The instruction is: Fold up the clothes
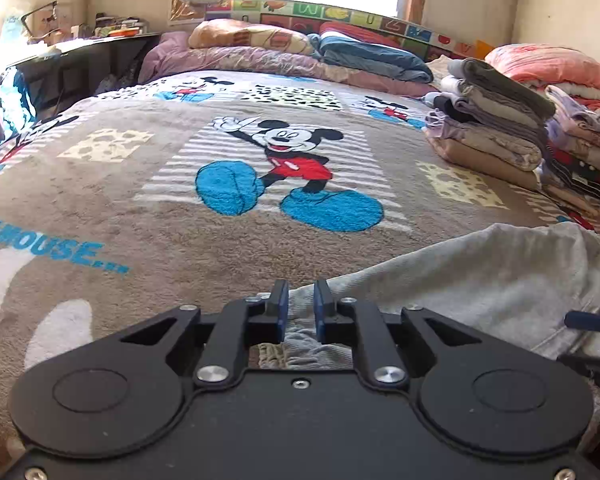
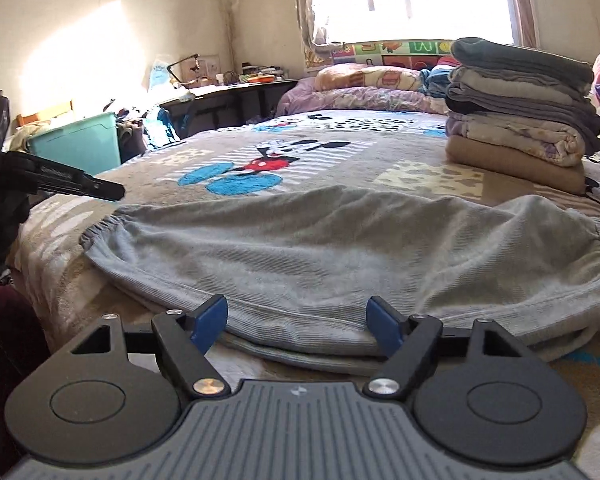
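Grey garment [image 2: 340, 256] dead ahead at twelve o'clock of right gripper [image 2: 296, 320], stretched nine-to-three; jaws wide, empty. Left gripper [image 1: 301, 312] slightly parted, gripping nothing.

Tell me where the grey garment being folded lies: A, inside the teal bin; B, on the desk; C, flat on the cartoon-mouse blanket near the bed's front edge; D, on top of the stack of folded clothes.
C: the grey garment lies spread on the cartoon-mouse blanket, in front of the stack of folded clothes.
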Demonstrator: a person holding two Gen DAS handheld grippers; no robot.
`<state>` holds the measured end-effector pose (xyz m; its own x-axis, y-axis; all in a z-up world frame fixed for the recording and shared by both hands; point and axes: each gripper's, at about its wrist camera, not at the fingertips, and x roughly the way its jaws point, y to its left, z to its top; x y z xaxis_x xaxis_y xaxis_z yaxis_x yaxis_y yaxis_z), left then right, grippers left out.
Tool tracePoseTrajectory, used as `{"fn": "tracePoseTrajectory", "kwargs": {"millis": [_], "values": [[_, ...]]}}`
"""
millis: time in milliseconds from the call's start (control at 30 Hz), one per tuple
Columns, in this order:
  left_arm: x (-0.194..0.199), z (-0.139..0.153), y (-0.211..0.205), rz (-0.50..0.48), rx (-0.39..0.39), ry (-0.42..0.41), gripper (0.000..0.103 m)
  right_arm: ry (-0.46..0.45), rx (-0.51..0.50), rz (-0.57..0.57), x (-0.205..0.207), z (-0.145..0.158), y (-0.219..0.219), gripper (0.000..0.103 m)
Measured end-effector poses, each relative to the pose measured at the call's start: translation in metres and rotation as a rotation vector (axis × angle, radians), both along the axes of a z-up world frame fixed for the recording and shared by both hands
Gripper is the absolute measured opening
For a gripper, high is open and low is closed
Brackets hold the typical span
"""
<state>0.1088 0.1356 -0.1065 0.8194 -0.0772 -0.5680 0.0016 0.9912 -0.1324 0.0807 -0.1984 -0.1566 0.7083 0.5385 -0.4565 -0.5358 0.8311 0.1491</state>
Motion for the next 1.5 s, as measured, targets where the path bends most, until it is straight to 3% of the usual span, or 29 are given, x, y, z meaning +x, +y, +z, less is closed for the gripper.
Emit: {"fn": "tracePoseTrajectory", "kwargs": {"millis": [67, 167, 300, 367, 400, 433, 567, 700, 833, 900, 1000, 1067, 1200, 1367, 1400, 1500], "values": [[0.007, -0.008, 0.007, 0.021, -0.039, 0.021, 0.025, 0.007, -0.010, 0.010, -0.001, -0.004, 0.009, 0.078], [0.021, -0.025, 0.001, 0.003, 0.052, 0.068, 0.023, -0.005, -0.010, 0.017, -0.007, -0.005, 0.018, 0.078], [0.017, -0.014, -0.001, 0.031, 0.051, 0.015, 0.019, -0.022, -0.051, 0.089, -0.011, -0.005, 0.036, 0.079], [0.022, -0.023, -0.001, 0.035, 0.080, 0.057, 0.029, -0.006, -0.089, 0.116, -0.013, -0.013, 0.044, 0.087], [0.023, -0.026, 0.001, 0.047, 0.086, 0.067, 0.044, -0.022, -0.099, 0.118, -0.017, -0.014, 0.046, 0.087], [0.020, -0.024, 0.005, 0.064, 0.074, 0.053, 0.048, -0.027, -0.103, 0.117, -0.019, -0.013, 0.047, 0.087], [-0.003, 0.000, -0.005, 0.078, 0.094, -0.038, 0.043, -0.082, -0.104, 0.145, -0.032, -0.007, 0.048, 0.086], [-0.022, 0.009, -0.035, -0.024, 0.105, -0.102, 0.043, -0.080, -0.134, 0.178, -0.035, -0.014, 0.057, 0.089], [0.000, -0.034, -0.043, -0.071, 0.161, -0.007, 0.045, -0.053, -0.132, 0.195, -0.033, -0.014, 0.059, 0.095], [0.006, -0.037, -0.047, -0.075, 0.193, 0.019, 0.044, -0.036, -0.137, 0.209, -0.033, -0.013, 0.060, 0.096], [-0.003, -0.016, -0.047, -0.081, 0.109, 0.004, 0.044, -0.029, -0.136, 0.222, -0.038, -0.008, 0.057, 0.093], [-0.016, -0.003, -0.040, -0.027, 0.055, -0.019, 0.044, -0.039, -0.110, 0.220, -0.044, -0.003, 0.048, 0.086], [-0.040, 0.008, -0.018, 0.087, -0.079, -0.022, 0.044, -0.095, -0.081, 0.134, -0.047, 0.009, 0.027, 0.086], [-0.043, 0.008, -0.032, 0.041, -0.071, -0.053, 0.044, -0.166, -0.008, -0.056, -0.005, 0.034, -0.015, 0.086], [-0.043, 0.007, -0.035, 0.030, -0.066, -0.059, 0.044, -0.157, 0.017, -0.099, 0.008, 0.034, -0.024, 0.086], [-0.024, -0.021, -0.042, 0.018, -0.009, 0.042, 0.044, 0.138, 0.001, -0.170, 0.056, -0.009, -0.042, 0.091]]}}
